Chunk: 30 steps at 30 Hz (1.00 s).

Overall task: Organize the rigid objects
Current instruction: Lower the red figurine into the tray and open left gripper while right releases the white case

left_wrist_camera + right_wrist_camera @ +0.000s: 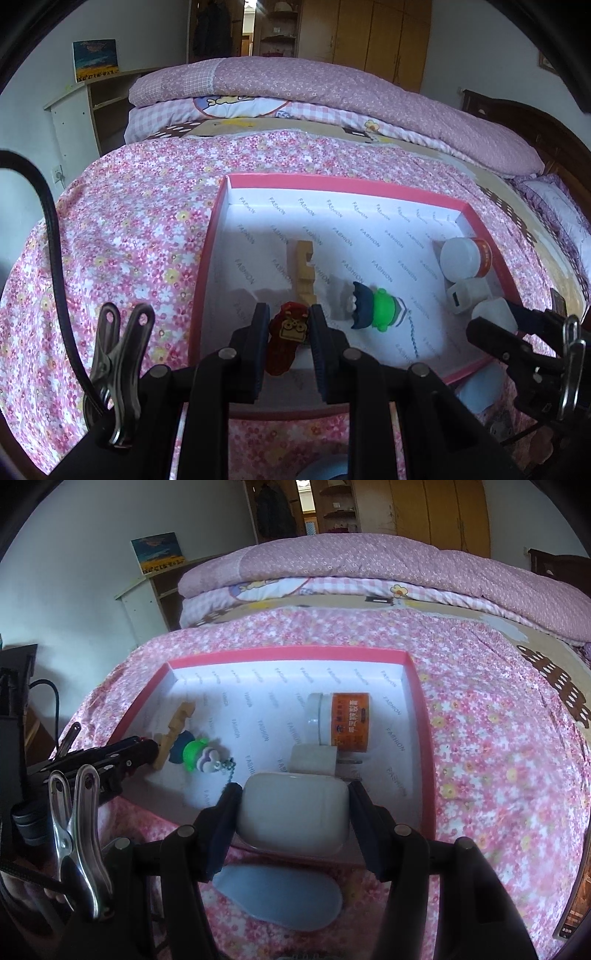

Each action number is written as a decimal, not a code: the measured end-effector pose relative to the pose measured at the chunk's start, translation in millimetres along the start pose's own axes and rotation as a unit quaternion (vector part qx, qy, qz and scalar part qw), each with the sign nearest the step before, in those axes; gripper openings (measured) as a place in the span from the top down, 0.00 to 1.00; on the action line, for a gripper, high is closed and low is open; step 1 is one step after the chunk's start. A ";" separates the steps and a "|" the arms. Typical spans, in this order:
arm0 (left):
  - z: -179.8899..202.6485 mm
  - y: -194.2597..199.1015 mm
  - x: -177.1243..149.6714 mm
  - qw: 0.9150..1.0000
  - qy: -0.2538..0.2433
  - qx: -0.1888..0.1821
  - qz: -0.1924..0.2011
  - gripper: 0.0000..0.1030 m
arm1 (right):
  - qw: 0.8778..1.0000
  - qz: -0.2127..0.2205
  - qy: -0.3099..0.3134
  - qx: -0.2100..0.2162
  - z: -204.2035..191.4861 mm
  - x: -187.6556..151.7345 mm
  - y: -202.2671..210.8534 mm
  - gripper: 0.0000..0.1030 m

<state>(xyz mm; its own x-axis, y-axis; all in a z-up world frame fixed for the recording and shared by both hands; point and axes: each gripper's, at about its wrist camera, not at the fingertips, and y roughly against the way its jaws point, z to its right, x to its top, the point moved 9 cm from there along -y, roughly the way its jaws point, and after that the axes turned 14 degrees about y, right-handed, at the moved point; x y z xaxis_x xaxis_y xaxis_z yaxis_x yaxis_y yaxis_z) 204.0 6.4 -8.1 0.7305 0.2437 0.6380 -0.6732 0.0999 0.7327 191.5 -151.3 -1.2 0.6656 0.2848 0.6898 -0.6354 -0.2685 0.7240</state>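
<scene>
A pink-rimmed box point(343, 183) with white printed lining lies on the flowered bedspread; it also shows in the right wrist view point(288, 653). My left gripper point(286, 325) is shut on a red flat charm point(290, 334) over the box's near left part. My right gripper point(293, 808) is shut on a white rounded case point(293, 814) over the box's near edge; it also shows in the left wrist view point(495, 315). Inside lie a wooden block point(303, 271), a green-and-blue figure keychain point(373, 306), a white jar with an orange label point(338, 722) and a white plug adapter point(314, 760).
A pale blue flat oval piece point(280, 897) lies on the bedspread just in front of the box. Folded pink quilts point(332, 92) are piled at the far side of the bed. A shelf with a picture point(96, 61) stands at the far left.
</scene>
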 end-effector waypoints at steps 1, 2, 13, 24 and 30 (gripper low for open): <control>0.4 -0.6 0.2 1.000 0.000 0.000 0.000 0.78 | 1.000 -0.001 -0.001 -0.001 0.5 -0.1 -1.2 0.43; 0.2 -0.5 0.6 1.000 0.000 -0.001 0.001 0.78 | 1.000 -0.001 -0.002 -0.001 0.8 -0.2 -2.0 0.43; 1.3 -0.2 -0.3 1.000 -0.001 -0.001 0.003 0.77 | 1.000 -0.009 -0.011 -0.003 7.8 -4.9 -11.6 0.43; -1.6 -7.9 -4.1 1.000 -0.001 0.019 -0.009 0.58 | 1.000 -0.006 -0.006 0.000 6.9 -3.6 -11.1 0.39; -4.6 -3.3 -4.6 1.000 0.005 0.021 -0.010 0.58 | 1.000 0.000 -0.009 -0.002 6.1 -2.5 -7.2 0.34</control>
<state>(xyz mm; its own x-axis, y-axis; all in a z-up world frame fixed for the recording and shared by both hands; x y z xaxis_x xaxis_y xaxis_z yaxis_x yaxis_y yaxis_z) 202.4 9.4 -14.6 0.7418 0.2523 0.6214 -0.6536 0.0648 0.7540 196.8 -155.8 -8.1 0.6722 0.2688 0.6898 -0.6369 -0.2652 0.7239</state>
